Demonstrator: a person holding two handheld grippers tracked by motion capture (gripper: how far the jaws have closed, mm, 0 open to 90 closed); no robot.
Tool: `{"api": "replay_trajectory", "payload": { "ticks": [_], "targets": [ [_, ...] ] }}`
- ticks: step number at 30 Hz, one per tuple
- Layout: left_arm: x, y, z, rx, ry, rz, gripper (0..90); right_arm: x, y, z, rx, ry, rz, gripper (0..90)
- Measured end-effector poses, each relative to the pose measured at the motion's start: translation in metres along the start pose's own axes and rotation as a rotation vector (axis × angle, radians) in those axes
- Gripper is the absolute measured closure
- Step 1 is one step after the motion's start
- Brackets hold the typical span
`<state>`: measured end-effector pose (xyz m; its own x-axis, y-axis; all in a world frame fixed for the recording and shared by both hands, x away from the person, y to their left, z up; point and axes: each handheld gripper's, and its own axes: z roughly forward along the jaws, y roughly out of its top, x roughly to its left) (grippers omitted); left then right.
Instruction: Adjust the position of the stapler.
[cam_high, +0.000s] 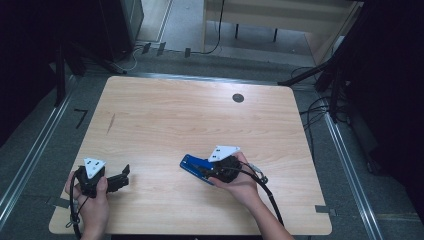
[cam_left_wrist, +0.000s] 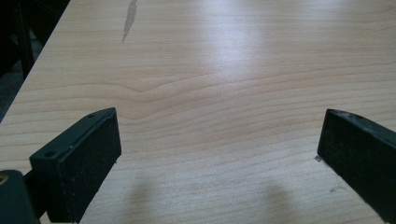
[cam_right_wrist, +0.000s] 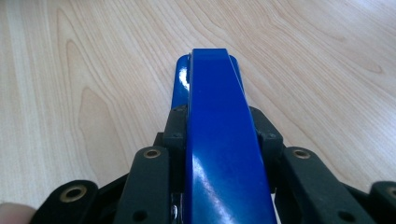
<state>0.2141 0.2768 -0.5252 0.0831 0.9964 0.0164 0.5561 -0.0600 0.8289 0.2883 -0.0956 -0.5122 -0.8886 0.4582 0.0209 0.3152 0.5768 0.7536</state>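
The tabletop, pale wood grain with rounded corners, takes up most of the high view; a small dark round hole sits in it toward one o'clock from its centre, and a thin dark streak marks the wood at about nine o'clock. Around the tabletop lies grey floor with metal rails and loose cables.

At five o'clock from the centre of the tabletop, a person's right hand grips the right gripper, with its grey three-cornered plate on top and its cable trailing back toward the near edge. The jaws are clenched on a blue stapler, which points toward ten o'clock and lies low over the wood. In the right gripper view the stapler runs straight up the middle, its glossy blue top arm sandwiched between the two black jaws, its rounded nose toward twelve o'clock.

At eight o'clock, near the corner of the tabletop, the left hand holds the left gripper, pointing toward three o'clock, well apart from the stapler. In the left gripper view its jaws stand released, wide apart, with bare wood between them.
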Motion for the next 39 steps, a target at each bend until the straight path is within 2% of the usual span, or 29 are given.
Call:
{"api": "replay_trajectory", "payload": {
  "ticks": [4,14,17,19,22,24,27,29,30,32,35,37,39],
  "targets": [
    [0.000,0.000,0.000,-0.001,0.000,-0.004,0.0,0.003,-0.005,-0.003,-0.006,0.000,-0.010,67.4],
    [0.001,0.000,-0.001,0.003,-0.006,-0.022,0.0,0.003,-0.016,-0.009,-0.036,0.016,0.005,67.2],
    [-0.004,-0.001,-0.002,0.004,-0.003,0.016,0.0,0.002,-0.018,-0.007,-0.033,0.016,0.016,66.4],
    [-0.007,0.000,-0.003,-0.001,-0.011,0.027,0.0,0.003,-0.020,-0.009,-0.041,0.007,0.038,64.2],
    [-0.013,0.002,-0.003,-0.006,-0.030,0.031,0.0,0.003,-0.023,-0.016,-0.091,-0.006,0.085,57.9],
    [-0.018,0.004,-0.005,-0.021,-0.071,0.041,0.0,0.001,-0.025,-0.023,-0.122,-0.004,0.122,54.1],
    [-0.032,0.008,-0.007,-0.037,-0.132,0.053,0.0,0.001,-0.028,-0.031,-0.140,-0.018,0.125,53.7],
    [-0.044,0.011,-0.007,-0.038,-0.170,0.073,0.0,0.005,-0.030,-0.037,-0.146,-0.048,0.101,54.6],
    [-0.049,0.012,-0.007,-0.038,-0.173,0.077,4.5,0.007,-0.032,-0.042,-0.159,-0.067,0.089,55.3],
    [-0.060,0.012,-0.007,-0.038,-0.195,0.085,14.0,0.009,-0.035,-0.047,-0.177,-0.077,0.095,56.4],
    [-0.079,0.012,-0.007,-0.044,-0.246,0.133,32.2,0.007,-0.043,-0.056,-0.203,-0.057,0.148,59.5],
    [-0.087,0.013,-0.008,-0.046,-0.291,0.143,40.6,0.006,-0.049,-0.061,-0.210,-0.041,0.173,61.4],
    [-0.098,0.014,-0.008,-0.042,-0.366,0.150,51.7,0.005,-0.056,-0.065,-0.209,-0.039,0.190,62.4]
  ]
}}
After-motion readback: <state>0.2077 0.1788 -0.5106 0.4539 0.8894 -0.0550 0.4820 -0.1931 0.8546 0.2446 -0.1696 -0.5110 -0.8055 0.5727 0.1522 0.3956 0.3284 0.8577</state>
